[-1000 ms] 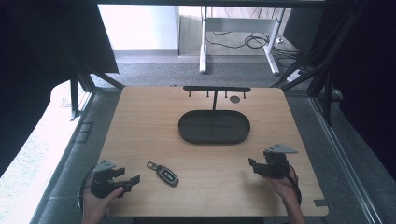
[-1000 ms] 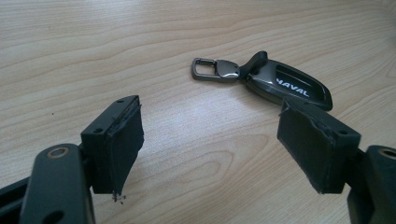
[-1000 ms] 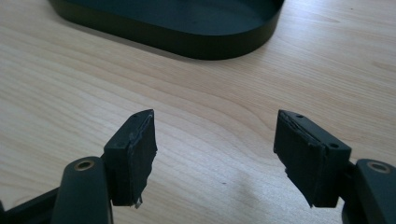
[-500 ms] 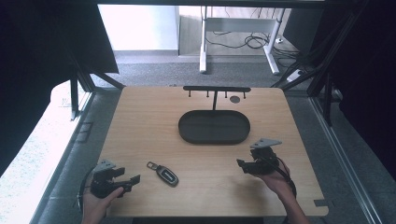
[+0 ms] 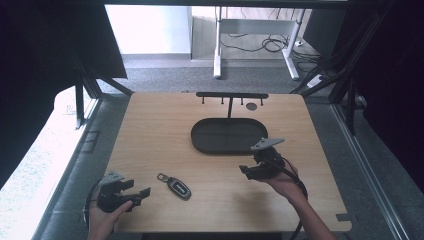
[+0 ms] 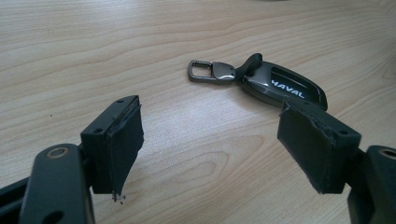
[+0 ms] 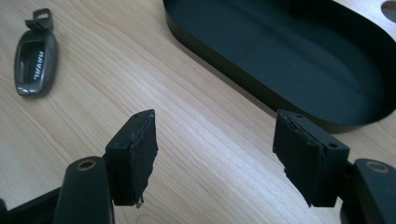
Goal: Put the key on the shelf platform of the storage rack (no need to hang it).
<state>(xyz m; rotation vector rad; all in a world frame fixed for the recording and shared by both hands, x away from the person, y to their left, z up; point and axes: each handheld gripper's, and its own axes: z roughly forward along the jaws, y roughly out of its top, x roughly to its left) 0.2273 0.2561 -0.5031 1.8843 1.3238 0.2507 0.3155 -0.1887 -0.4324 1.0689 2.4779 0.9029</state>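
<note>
While my left hand (image 5: 102, 212) rests at the table's (image 5: 165, 125) near left corner, its left gripper (image 5: 134, 196) lies level, jaws spread wide and empty, aimed at the key fob (image 5: 178, 187). That key fob lies flat on the pale wood grain just beyond those jaws: a glossy dark oval shell with white lettering and a metal clip loop. To the right of the key fob, my right hand (image 5: 282, 181) holds the right gripper (image 5: 246, 171) above the table, jaws apart and empty. Behind the key fob sits a matte black oval tray (image 5: 200, 142).
</note>
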